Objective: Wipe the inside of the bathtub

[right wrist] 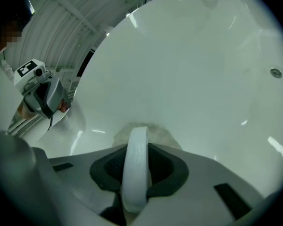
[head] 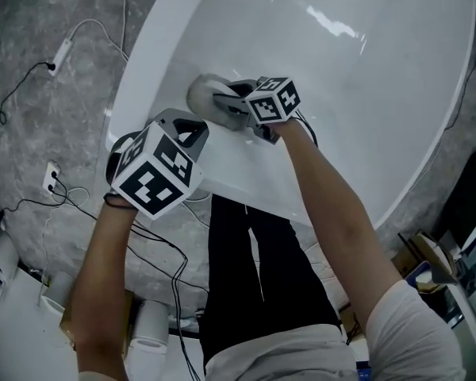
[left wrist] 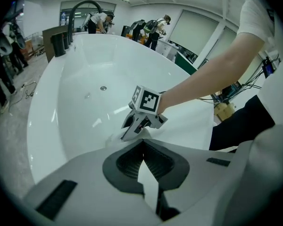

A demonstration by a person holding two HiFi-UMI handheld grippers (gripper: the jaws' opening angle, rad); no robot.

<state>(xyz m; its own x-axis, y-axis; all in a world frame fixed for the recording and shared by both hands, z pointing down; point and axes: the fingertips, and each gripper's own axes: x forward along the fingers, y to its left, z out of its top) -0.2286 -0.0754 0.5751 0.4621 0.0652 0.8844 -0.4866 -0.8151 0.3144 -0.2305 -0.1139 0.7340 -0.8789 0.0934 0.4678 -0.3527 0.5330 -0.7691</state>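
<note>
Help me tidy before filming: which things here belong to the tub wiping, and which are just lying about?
Job in hand: bathtub; round grey pad against its inner wall; right gripper, jaws shut on the pad's white handle; left gripper, jaws shut and empty, by the rim.

Lying about: floor cables; power strip; cardboard boxes.

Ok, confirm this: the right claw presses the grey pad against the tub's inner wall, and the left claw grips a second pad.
Wrong on the left claw: the left gripper view shows it shut on nothing. The right claw does press the grey pad against the inner wall of the bathtub.
</note>
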